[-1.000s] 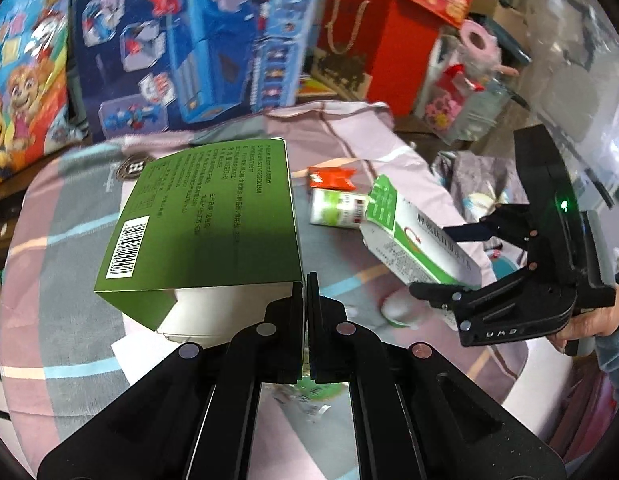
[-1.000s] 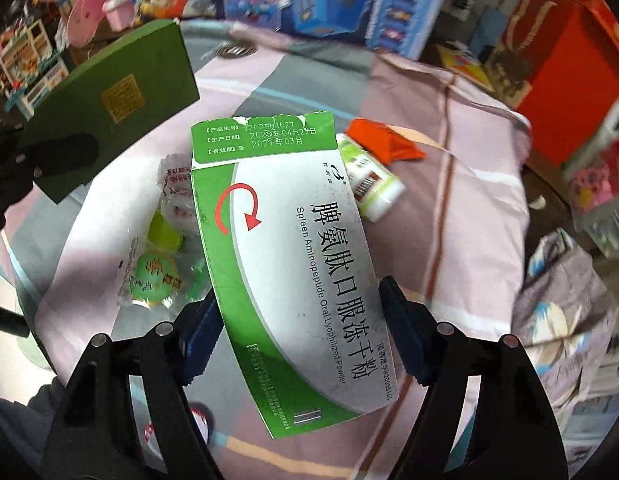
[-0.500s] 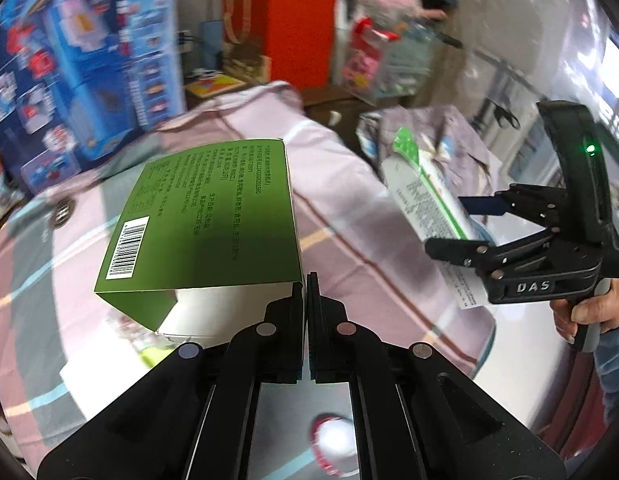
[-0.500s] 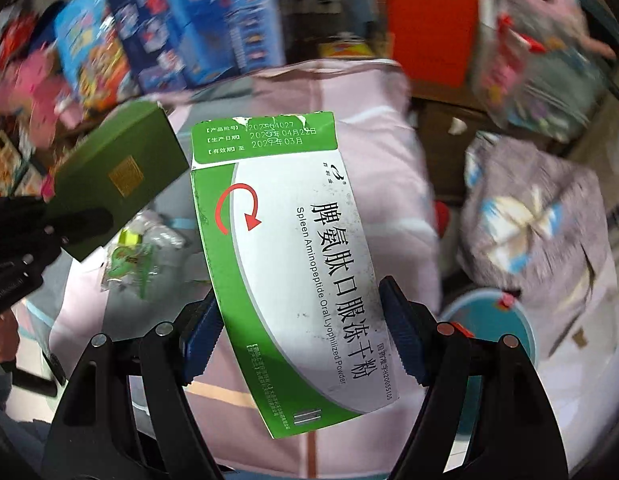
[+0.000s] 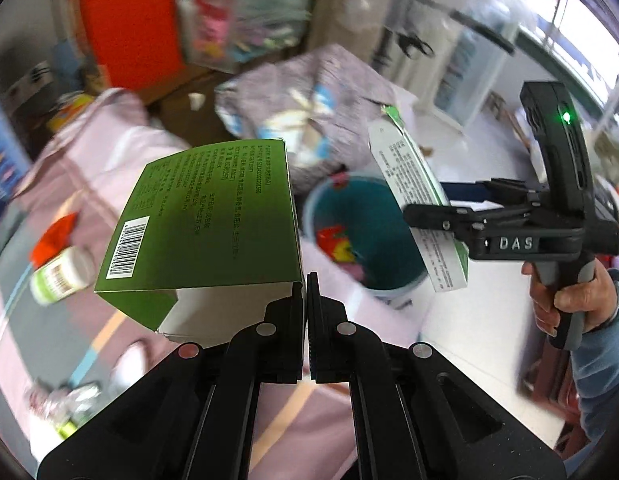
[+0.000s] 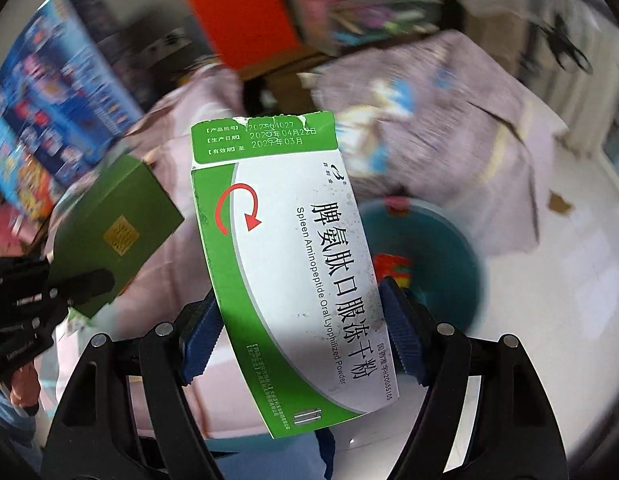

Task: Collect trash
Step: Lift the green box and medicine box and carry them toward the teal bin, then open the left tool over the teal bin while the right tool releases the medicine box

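Now both claws carry trash toward the blue bin [image 5: 393, 280] on the floor. The left claw [image 5: 307, 300] is clenched tight on a thin flap of the green box [image 5: 213, 216], which sticks out up and to the left. The right claw [image 6: 301, 328] grips the white and green medicine box [image 6: 293, 264] across its width, long side pointing away. The bin lies just ahead and below both boxes, nearer the right claw, past the edge of the pink bed [image 5: 101, 168].
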Available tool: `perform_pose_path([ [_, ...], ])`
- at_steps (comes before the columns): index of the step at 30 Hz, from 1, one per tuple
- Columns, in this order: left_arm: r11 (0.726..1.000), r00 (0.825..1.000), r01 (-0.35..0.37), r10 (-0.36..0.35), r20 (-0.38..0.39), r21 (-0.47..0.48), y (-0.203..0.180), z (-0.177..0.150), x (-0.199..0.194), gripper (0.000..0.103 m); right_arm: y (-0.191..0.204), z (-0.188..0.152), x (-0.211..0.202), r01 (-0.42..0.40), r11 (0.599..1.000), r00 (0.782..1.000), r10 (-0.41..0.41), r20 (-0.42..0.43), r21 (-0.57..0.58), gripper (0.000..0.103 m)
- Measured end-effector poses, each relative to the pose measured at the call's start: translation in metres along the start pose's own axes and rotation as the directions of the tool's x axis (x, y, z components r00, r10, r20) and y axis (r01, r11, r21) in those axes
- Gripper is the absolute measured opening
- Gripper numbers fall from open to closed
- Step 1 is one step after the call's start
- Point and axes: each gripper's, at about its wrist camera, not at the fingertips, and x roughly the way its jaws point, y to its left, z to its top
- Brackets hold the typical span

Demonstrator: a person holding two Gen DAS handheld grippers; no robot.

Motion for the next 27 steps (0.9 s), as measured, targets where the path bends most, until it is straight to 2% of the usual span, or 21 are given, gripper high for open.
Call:
perform_pose_path([
  [7,0.994,0.994,0.059,-0.050,-0.097,0.092,-0.042,0.029,0.063,0.002,-0.065,-0.010,0.006,0.054,0.989,0.998,-0.050,-0.032,0.141,0.072],
  [12,0.990,0.982,0.111,-0.096,-0.160,0.089,-0.058,0.044,0.102,0.003,-0.089,-0.011,0.012,0.072,0.982,0.996,-0.062,-0.064,0.174,0.072],
  [16,0.986,0.974,0.139,-0.121,-0.190,0.087,-0.070,0.053,0.124,0.007,-0.099,-0.011,0.015,0.090,0.978,0.994,-0.075,-0.084,0.188,0.072],
  [18,0.986,0.971,0.143,-0.123,-0.206,0.082,-0.073,0.057,0.136,0.019,-0.103,-0.010,0.018,0.097,0.976,0.992,-0.080,-0.094,0.192,0.072],
  [20,0.988,0.974,0.129,-0.111,-0.197,0.084,-0.074,0.058,0.139,0.044,-0.106,-0.009,0.021,0.102,0.976,0.991,-0.084,-0.101,0.194,0.072],
  [23,0.990,0.977,0.120,-0.104,-0.184,0.076,-0.071,0.058,0.140,0.057,-0.107,-0.008,0.025,0.107,0.975,0.990,-0.087,-0.110,0.195,0.072],
  [27,0.994,0.982,0.098,-0.088,-0.168,0.055,-0.061,0.056,0.136,0.067,-0.106,-0.007,0.032,0.107,0.975,0.989,-0.084,-0.123,0.193,0.072],
])
